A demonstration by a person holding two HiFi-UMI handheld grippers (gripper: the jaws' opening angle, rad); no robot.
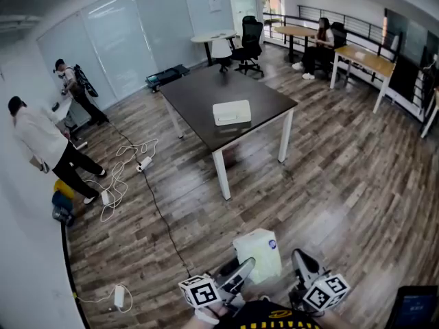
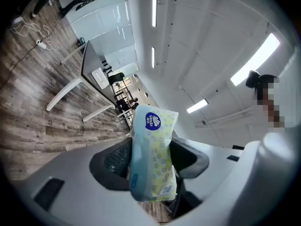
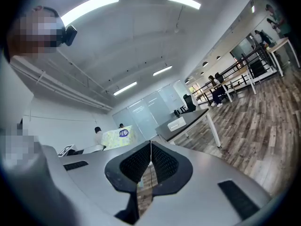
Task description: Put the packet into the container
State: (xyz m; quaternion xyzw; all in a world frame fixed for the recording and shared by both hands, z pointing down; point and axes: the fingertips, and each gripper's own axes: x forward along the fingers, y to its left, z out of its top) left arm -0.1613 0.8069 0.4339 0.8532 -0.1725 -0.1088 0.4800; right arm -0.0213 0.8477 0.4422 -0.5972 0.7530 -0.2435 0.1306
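A pale yellow-green tissue packet (image 1: 258,252) with a blue round label is held upright low in the head view. My left gripper (image 1: 247,264) is shut on it. In the left gripper view the packet (image 2: 153,126) stands between the two dark pads (image 2: 115,160), which press on its sides. My right gripper (image 1: 302,260) hangs just right of the packet, shut with nothing in it; its pads (image 3: 162,161) meet in the right gripper view. The white container (image 1: 232,112) lies on the dark table (image 1: 199,94), well ahead of both grippers.
Wood floor runs between me and the table. A cable and power strip (image 1: 143,164) trail on the floor at the left. Two people (image 1: 41,142) stand by the left wall, and one sits at a far desk (image 1: 319,43). Office chairs (image 1: 247,43) stand behind the table.
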